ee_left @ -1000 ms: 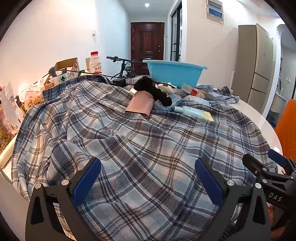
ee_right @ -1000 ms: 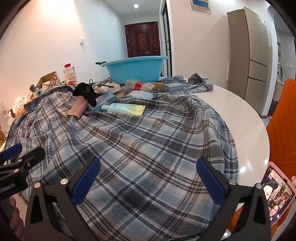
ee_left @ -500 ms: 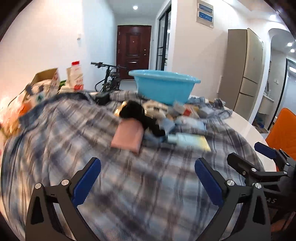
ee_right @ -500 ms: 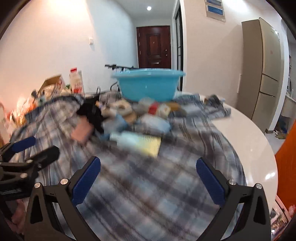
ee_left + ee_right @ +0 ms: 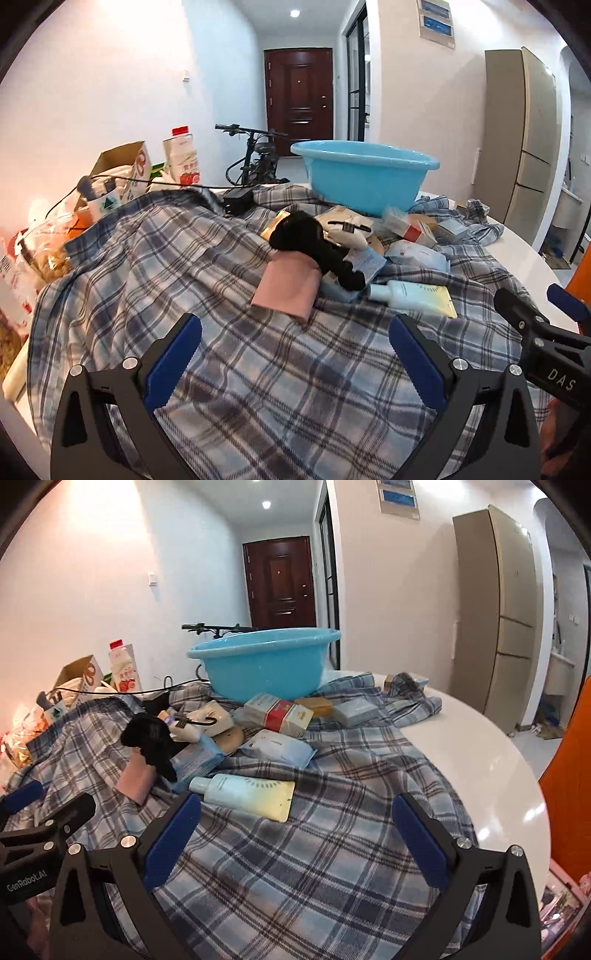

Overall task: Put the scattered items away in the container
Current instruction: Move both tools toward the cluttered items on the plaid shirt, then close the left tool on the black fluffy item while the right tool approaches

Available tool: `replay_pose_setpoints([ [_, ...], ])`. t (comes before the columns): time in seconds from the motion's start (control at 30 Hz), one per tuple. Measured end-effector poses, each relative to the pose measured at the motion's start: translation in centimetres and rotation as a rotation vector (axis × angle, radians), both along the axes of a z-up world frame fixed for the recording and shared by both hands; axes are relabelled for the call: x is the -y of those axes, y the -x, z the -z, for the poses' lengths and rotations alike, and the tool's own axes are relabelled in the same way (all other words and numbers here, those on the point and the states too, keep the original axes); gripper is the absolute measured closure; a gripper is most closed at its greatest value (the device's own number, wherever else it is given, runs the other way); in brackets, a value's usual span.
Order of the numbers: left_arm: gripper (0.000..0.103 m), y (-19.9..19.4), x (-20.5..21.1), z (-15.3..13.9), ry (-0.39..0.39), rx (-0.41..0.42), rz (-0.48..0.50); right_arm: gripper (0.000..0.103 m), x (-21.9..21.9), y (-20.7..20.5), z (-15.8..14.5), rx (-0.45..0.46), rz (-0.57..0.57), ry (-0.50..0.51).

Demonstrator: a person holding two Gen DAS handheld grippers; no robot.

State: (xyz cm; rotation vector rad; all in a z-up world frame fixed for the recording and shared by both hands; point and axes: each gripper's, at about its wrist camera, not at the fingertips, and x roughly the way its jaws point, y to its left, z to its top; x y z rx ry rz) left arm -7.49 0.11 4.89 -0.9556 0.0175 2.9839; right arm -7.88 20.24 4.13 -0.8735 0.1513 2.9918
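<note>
Right wrist: tube (image 5: 245,792), wipes pack (image 5: 277,747), before basin (image 5: 264,661)

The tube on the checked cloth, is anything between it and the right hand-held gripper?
Nothing visible. Only bare plaid cloth lies between the open right hand-held gripper and the pale blue tube.

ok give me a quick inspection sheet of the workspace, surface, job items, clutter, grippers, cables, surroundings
surface: round white table, mostly under a rumpled plaid cloth
job's things: blue basin at the far side; pale tube, pink pouch, black fuzzy item, wipes pack, red-banded box all outside it on the cloth
clutter: milk carton, open cardboard box, snack bags at the left edge
grippers: left gripper and right gripper both open, holding nothing
cables: black cord running to an adapter
surroundings: bicycle, brown door, tall cabinet
</note>
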Motion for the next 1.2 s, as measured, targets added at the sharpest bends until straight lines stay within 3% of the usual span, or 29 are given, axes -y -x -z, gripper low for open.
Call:
replay_pose_setpoints([
  [0.17, 0.0, 0.8, -0.4, -0.2, -0.008, 0.001, 0.01, 0.0, -0.6, 0.8, 0.2, 0.023, -0.009, -0.009],
  [0.37, 0.0, 6.6, -1.5, -0.4, 0.058, 0.048, 0.06, 0.0, -0.7, 5.9, -0.3, 0.048, -0.055, 0.022],
  [0.43, 0.0, 7.4, -1.4, -0.9, 0.036, 0.047, 0.07, 0.0, -0.8, 6.0, -0.5, 0.044, -0.049, 0.031],
  [0.6, 0.0, 5.9, -1.8, -1.9, 0.0, -0.001, 0.06, 0.0, -1.2, 4.1, -0.3, 0.022, -0.014, 0.031],
  [0.73, 0.0, 4.0, -1.8, -2.7, 0.022, 0.036, 0.033, 0.0, -2.3, 3.7, -0.7, 0.085, -0.027, 0.037],
  [0.83, 0.0, 3.6, -1.3, -3.7, -0.008, 0.041, 0.063, 0.0, -3.6, 3.8, -2.3, 0.103, -0.1, 0.063],
  [0.93, 0.0, 4.7, -1.1, -5.1, 0.013, 0.009, 0.038, 0.0, -4.6, 4.9, -4.3, 0.091, -0.108, 0.03],
  [1.1, 0.0, 7.8, -1.5, -4.8, 0.049, 0.095, 0.063, 0.0, -5.5, 7.7, -3.9, 0.184, -0.131, 0.127],
  [1.2, 0.0, 9.5, -1.8, -3.8, 0.069, 0.152, 0.078, 0.0, -5.1, 9.8, -3.6, 0.249, -0.147, 0.13],
])
